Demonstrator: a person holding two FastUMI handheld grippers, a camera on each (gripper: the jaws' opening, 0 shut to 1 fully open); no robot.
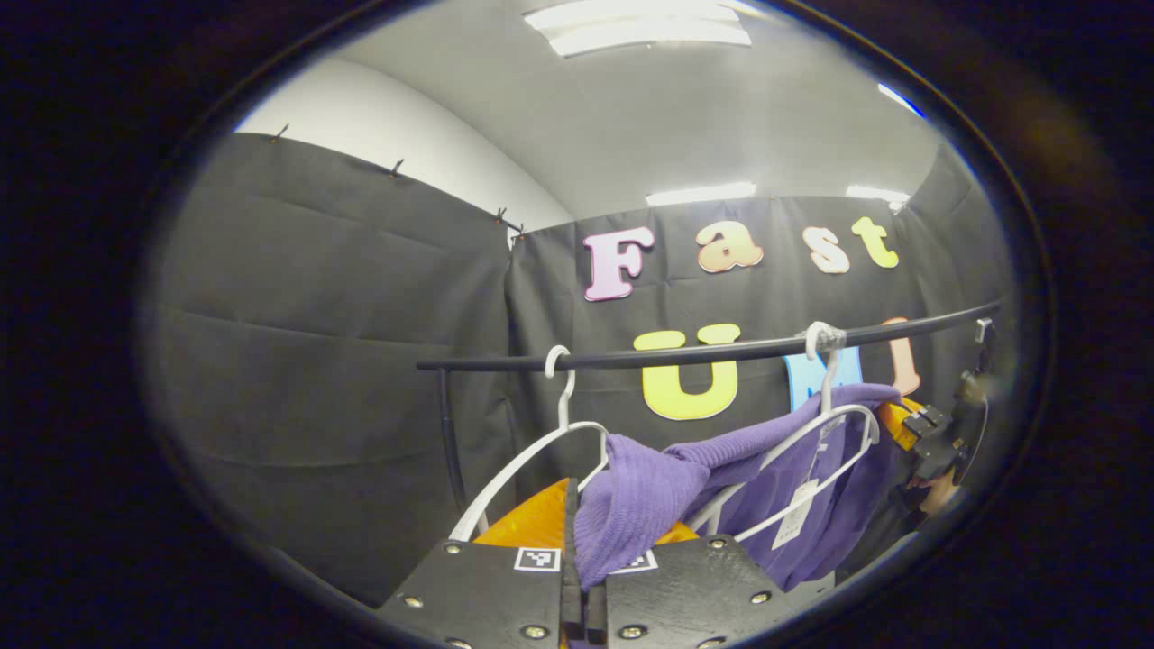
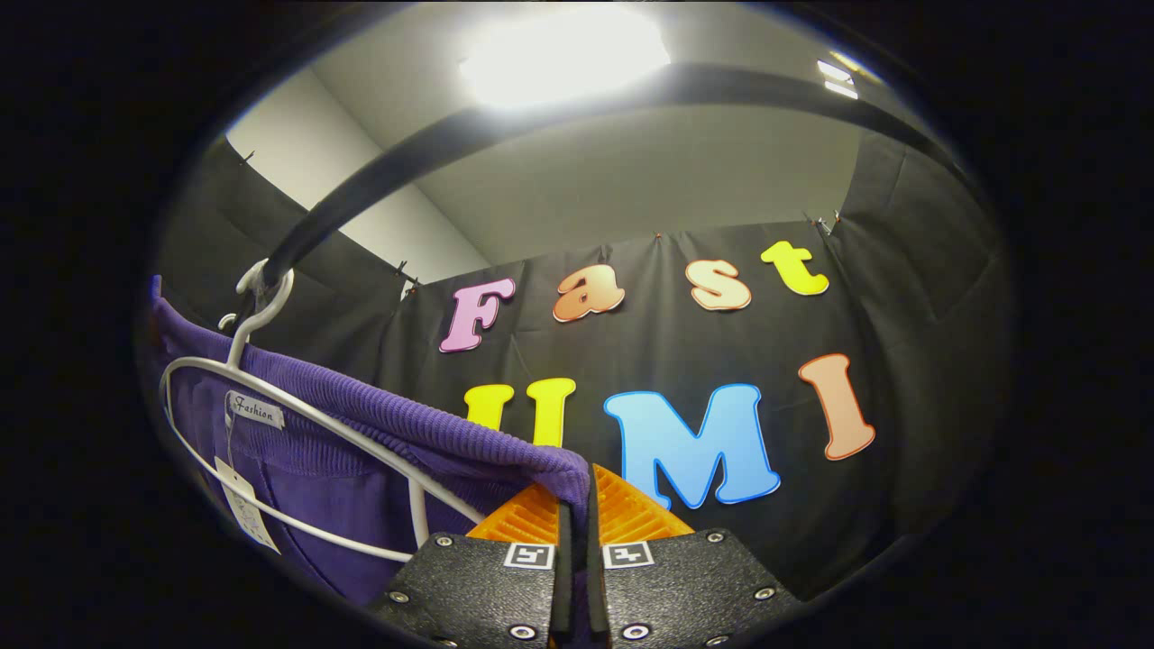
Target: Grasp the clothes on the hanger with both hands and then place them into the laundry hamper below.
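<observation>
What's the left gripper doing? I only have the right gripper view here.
Observer: The left gripper has its fingers shut on a bunched fold of the purple garment.
Operator: Is it off the hanger?
Observer: No. It is draped over a white hanger on the rail and stretches across to the left gripper.
Operator: Anything else on the rail?
Observer: A second white hanger, bare, on the left gripper's side.
</observation>
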